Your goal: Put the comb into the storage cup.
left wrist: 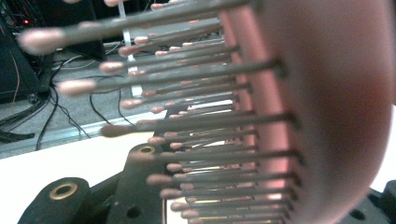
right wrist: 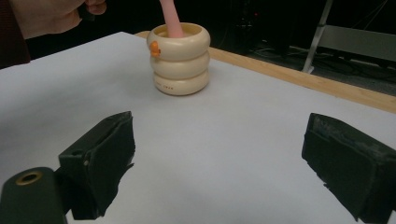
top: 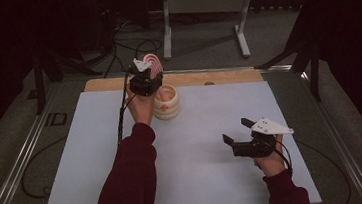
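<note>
Pink hairbrush point(top: 152, 60) — upper centre of the high view, head up, held at the left gripper point(top: 146, 80), just above the cream holder point(top: 167, 102). In the left gripper view the brush head point(left wrist: 327, 107) takes the right half of the frame, very close and blurred, bristles point(left wrist: 187, 121) running out toward the left with rounded tips. The black jaws sit at the bottom of that frame under the bristles, and they are pinched on the brush as far closed as they go.

In the right gripper view the pink handle point(right wrist: 170, 18) stands inside the cream holder point(right wrist: 180, 58) at upper centre, slightly tilted. The holder is shaped like three stacked rings, with a small orange mark point(right wrist: 155, 49) on the upper ring. It stands on the white table top point(top: 212, 129), near the wooden strip point(top: 217, 77) along the far edge.

Right gripper point(top: 238, 132) — lower right of the high view, well apart from the holder, jaws pointing toward frame left. Its fingers point(right wrist: 100, 161) are spread wide with nothing between them, bare table showing in the gap. The person's hand point(top: 270, 162) grips it from below, dark red sleeve at the frame bottom.
</note>
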A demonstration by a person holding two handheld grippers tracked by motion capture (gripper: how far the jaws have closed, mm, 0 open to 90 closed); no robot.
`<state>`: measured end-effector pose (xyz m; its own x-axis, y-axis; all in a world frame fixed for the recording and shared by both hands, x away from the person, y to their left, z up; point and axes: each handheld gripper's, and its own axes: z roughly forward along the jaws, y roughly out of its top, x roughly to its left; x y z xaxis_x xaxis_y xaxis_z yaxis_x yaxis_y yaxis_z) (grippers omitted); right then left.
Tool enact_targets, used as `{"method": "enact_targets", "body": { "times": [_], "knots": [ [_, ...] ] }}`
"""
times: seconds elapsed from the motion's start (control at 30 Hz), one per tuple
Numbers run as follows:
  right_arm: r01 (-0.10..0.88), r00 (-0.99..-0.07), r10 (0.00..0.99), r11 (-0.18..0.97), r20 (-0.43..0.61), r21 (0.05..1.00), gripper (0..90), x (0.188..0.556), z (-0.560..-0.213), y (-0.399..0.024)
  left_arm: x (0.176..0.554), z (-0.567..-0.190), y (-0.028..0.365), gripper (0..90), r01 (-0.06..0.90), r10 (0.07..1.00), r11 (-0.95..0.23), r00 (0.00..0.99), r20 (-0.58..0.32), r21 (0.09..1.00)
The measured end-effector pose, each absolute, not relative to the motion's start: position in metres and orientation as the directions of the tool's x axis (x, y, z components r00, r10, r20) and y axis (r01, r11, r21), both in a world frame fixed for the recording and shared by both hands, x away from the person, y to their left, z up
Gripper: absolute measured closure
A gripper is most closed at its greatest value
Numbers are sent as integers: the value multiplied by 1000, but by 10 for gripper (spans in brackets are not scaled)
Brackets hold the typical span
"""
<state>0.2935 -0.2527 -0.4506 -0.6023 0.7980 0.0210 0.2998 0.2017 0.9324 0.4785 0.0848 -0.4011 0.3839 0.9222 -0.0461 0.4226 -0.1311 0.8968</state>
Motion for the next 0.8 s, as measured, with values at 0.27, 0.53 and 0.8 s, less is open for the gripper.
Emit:
{"method": "enact_targets", "body": {
  "times": [0.27, 0.53, 0.8],
  "knots": [
    [300, -602, 798, 200, 23, 933, 94, 293, -450, -253, 479, -404, 83, 627, 426, 923, -127, 382, -51, 896],
    [300, -602, 798, 197, 25, 933, 94, 293, -450, -253, 479, -407, 80, 627, 430, 923, -127, 382, -53, 894],
    [300, -602, 798, 197, 25, 933, 93, 293, -450, -253, 479, -410, 78, 626, 431, 922, -123, 383, -58, 894]
  ]
}}
